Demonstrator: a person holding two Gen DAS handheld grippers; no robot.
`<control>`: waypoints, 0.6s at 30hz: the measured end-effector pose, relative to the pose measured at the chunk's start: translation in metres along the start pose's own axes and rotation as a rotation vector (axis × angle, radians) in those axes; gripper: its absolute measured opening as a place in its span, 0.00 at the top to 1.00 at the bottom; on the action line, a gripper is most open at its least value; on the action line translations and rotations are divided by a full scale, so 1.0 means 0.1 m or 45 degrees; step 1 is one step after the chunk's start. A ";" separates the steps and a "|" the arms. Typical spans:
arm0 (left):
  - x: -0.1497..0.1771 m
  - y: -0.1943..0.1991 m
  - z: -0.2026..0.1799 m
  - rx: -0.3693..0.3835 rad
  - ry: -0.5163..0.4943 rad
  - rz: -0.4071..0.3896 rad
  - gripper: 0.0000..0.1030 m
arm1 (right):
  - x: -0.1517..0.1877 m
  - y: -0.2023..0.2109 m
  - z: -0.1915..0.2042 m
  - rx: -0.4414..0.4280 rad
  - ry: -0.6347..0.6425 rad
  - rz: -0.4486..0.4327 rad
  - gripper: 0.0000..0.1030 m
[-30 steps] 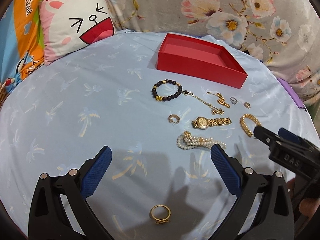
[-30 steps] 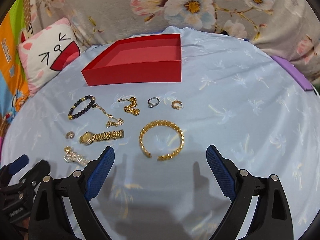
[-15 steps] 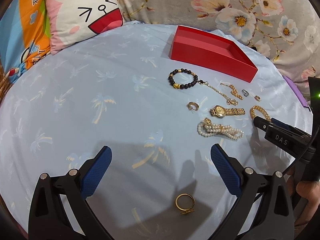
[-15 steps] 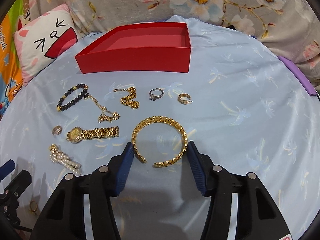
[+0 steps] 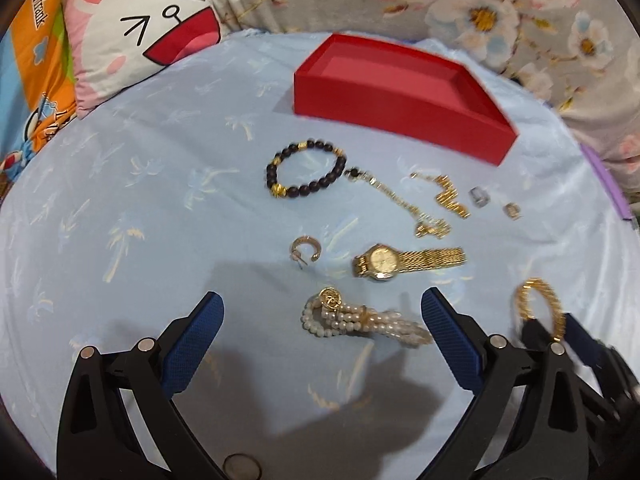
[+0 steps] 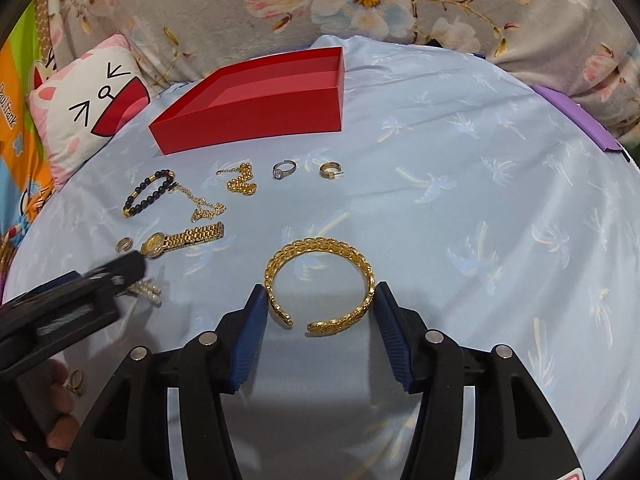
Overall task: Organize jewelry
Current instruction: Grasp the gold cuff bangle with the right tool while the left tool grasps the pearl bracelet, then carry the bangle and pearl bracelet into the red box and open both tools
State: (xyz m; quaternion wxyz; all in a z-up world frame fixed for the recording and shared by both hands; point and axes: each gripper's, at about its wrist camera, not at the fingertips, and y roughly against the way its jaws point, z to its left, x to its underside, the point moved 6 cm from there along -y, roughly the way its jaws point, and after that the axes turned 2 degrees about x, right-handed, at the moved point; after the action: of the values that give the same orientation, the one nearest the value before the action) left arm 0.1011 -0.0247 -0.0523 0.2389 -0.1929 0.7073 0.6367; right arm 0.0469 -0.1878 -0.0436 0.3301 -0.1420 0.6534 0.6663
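Right gripper [image 6: 320, 304] has narrowed from wide open, pads now touching the gold bangle [image 6: 320, 280] at lower centre: pickup under way; left gripper [image 5: 322, 320] remains spread wide, holding nothing

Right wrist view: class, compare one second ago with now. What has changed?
The right gripper advanced and its jaws narrowed until they touch both sides of the gold bangle. The left gripper moved over the pearl bracelet, jaws wide. The red box and other jewelry stayed put.

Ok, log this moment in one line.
right tool: closed around gold bangle, on bedsheet | left tool: open over pearl bracelet | red box: empty
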 end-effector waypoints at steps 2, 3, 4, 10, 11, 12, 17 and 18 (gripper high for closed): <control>0.05 -0.05 0.01 -0.053 -0.025 0.009 0.07 | 0.01 0.01 0.02 -0.002 0.010 -0.003 0.48; 0.07 -0.04 0.02 -0.078 -0.043 0.005 0.07 | 0.02 0.02 0.02 -0.003 0.014 -0.004 0.48; 0.11 -0.03 0.05 -0.073 -0.049 0.006 0.06 | 0.02 0.02 0.03 -0.006 0.017 -0.004 0.48; 0.25 0.09 0.24 -0.054 -0.059 -0.014 0.12 | 0.07 0.06 0.06 -0.021 0.030 -0.004 0.48; 0.26 0.12 0.26 -0.051 -0.068 -0.020 0.15 | 0.08 0.06 0.07 -0.022 0.033 -0.004 0.48; 0.27 0.15 0.27 -0.045 -0.074 -0.026 0.20 | 0.08 0.07 0.08 -0.022 0.035 -0.005 0.48; 0.29 0.21 0.32 -0.020 -0.090 -0.063 0.32 | 0.10 0.08 0.09 -0.020 0.037 -0.005 0.48; 0.28 0.21 0.31 -0.017 -0.093 -0.069 0.37 | 0.10 0.08 0.09 -0.020 0.038 -0.005 0.48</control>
State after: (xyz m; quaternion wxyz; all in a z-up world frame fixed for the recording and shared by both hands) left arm 0.0691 0.0097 -0.0539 0.2804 -0.1905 0.6884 0.6412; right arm 0.0368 -0.1762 -0.0428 0.3206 -0.1559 0.6527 0.6685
